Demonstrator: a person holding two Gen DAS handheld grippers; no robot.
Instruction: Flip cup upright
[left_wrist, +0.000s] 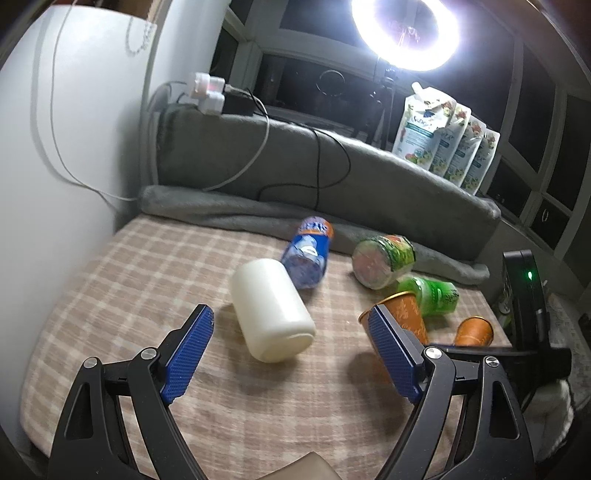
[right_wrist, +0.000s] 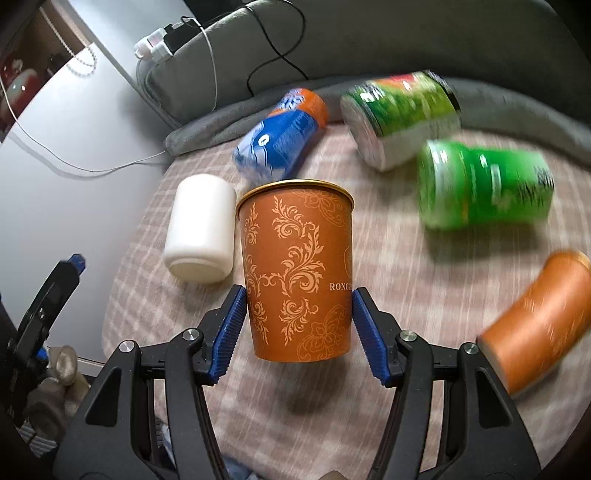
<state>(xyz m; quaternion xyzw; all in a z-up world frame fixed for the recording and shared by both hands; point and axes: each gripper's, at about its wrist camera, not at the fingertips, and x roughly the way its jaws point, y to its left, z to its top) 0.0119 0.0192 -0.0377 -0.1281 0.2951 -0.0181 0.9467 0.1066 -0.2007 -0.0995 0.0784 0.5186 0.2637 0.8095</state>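
**Setting the orange cup down level**

The checked surface (right_wrist: 388, 258) lies below, cluttered with tipped bottles. My right tongs (right_wrist: 299, 325) clamp the orange cup (right_wrist: 295, 266) low on its wall, rim up, apparently lifted. I judge I should lower it straight, then release. My left tongs (left_wrist: 291, 354) hang apart, empty.

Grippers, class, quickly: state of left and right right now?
Left gripper: open, holding nothing.
Right gripper: shut on the orange paper cup, rim up, lifted off the checked cloth.
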